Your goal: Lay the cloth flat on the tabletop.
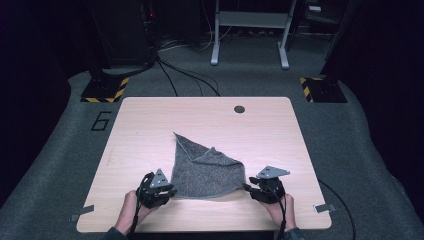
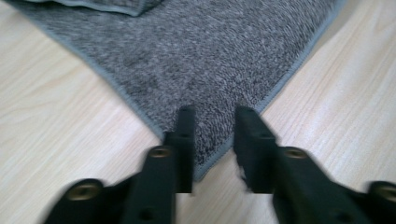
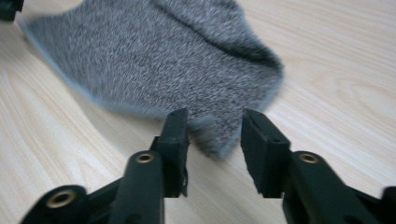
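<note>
The grey towel (image 1: 207,172) lay crumpled on the wooden table (image 1: 150,125), near the front edge. Both the left gripper (image 2: 214,122) and right gripper (image 3: 214,125) were spread open around its near corners. Each should close on only one corner, then lift together.

A single large digit "6" (image 1: 101,121) is marked in black on the grey carpet floor (image 1: 60,150), just beyond the far left corner of the wooden table (image 1: 210,112), near a base edged with yellow and black hazard stripes (image 1: 105,90). No other readable text, label or brand is visible.
</note>
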`<state>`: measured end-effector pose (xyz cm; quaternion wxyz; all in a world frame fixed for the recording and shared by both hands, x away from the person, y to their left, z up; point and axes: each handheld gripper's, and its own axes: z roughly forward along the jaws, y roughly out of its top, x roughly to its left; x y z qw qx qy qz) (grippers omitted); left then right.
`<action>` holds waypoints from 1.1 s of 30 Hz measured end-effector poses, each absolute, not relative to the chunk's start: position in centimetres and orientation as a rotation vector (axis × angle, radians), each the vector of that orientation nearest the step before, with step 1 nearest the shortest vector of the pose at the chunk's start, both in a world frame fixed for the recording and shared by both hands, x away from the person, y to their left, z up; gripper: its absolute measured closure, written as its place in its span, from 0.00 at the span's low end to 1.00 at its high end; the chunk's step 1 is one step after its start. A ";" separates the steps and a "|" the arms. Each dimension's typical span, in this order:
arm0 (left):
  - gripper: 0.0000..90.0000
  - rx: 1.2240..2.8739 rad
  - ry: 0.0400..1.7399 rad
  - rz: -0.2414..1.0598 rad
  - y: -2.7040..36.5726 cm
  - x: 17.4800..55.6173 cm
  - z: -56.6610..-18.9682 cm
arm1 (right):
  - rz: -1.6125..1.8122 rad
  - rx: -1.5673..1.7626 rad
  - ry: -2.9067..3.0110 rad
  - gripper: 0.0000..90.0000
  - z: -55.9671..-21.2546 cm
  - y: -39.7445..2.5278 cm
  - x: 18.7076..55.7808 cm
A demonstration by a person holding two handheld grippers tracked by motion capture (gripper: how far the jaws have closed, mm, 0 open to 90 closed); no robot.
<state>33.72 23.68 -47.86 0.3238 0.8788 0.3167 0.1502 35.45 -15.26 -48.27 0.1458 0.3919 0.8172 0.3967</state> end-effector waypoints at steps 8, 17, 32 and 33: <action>0.35 2.193 0.953 0.439 24.8 34.8 -47.0 | 1.184 1.132 2.296 0.57 -46.0 -15.4 38.1; 0.28 2.265 1.032 0.499 22.3 38.0 -49.6 | 1.131 1.115 2.379 0.60 -45.8 -10.7 44.2; 0.23 2.278 1.057 0.503 22.0 37.9 -51.4 | 0.953 1.147 2.533 0.59 -48.6 -5.1 51.0; 0.23 2.275 1.055 0.499 22.1 37.8 -51.4 | 0.950 1.153 2.544 0.59 -48.8 -5.0 51.3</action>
